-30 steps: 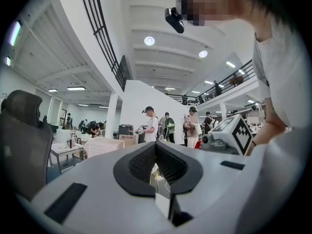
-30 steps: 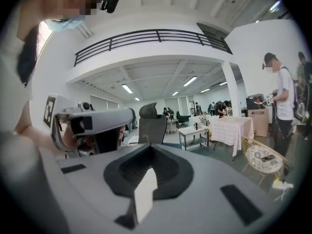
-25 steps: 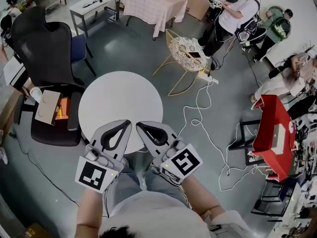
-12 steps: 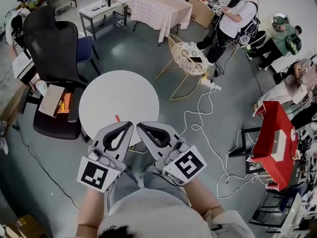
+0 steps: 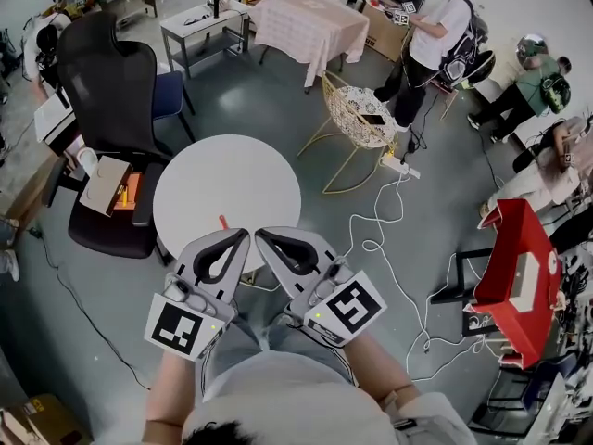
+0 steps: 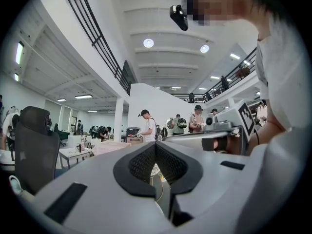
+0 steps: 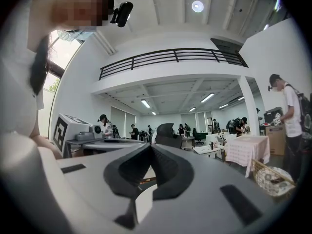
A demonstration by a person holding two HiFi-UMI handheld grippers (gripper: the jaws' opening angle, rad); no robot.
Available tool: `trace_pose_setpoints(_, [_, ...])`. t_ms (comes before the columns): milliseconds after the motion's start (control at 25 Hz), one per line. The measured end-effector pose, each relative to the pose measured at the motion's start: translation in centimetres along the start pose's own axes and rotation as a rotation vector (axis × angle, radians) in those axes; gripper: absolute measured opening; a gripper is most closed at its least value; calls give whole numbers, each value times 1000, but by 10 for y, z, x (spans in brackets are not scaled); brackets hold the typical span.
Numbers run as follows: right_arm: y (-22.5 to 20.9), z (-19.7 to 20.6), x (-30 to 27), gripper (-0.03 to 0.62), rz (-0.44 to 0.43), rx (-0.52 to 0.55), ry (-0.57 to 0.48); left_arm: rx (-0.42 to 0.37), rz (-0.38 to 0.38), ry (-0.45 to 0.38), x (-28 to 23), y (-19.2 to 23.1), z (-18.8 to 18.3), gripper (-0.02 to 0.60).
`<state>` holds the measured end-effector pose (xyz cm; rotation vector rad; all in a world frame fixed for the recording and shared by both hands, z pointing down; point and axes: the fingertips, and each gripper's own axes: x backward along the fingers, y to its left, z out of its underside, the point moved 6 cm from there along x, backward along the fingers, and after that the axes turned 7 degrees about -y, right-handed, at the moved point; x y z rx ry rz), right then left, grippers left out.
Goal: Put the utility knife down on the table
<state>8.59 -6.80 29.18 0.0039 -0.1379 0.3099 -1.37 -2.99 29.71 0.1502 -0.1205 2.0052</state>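
Note:
A small orange-red utility knife [image 5: 222, 222] lies on the near edge of the round white table [image 5: 227, 179], just left of my left gripper's tip. Over the table's near rim, my left gripper [image 5: 244, 234] and right gripper [image 5: 260, 236] sit side by side and close to my body, both shut with nothing between the jaws. In the left gripper view the left gripper [image 6: 156, 143] shows its jaws meeting at the tip. The right gripper [image 7: 150, 145] is likewise shut in the right gripper view, and a reddish strip [image 7: 146, 181] shows below through its loop.
A black office chair [image 5: 111, 82] with a cardboard box [image 5: 104, 184] on its seat stands left of the table. A gold wire chair [image 5: 359, 119], floor cables [image 5: 371, 239] and a red cabinet [image 5: 514, 267] are to the right. People stand at the back right.
The head view has shifted, so the table sits slightly further off and the orange-red knife now shows beside the left gripper's tip. Both grippers stay shut and together.

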Motion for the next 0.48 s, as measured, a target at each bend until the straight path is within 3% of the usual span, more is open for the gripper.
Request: trace_pose_setpoints(480, [-6,1,-21,8,-10,-2,-22,1,-6,-6,-3,19,-3,9])
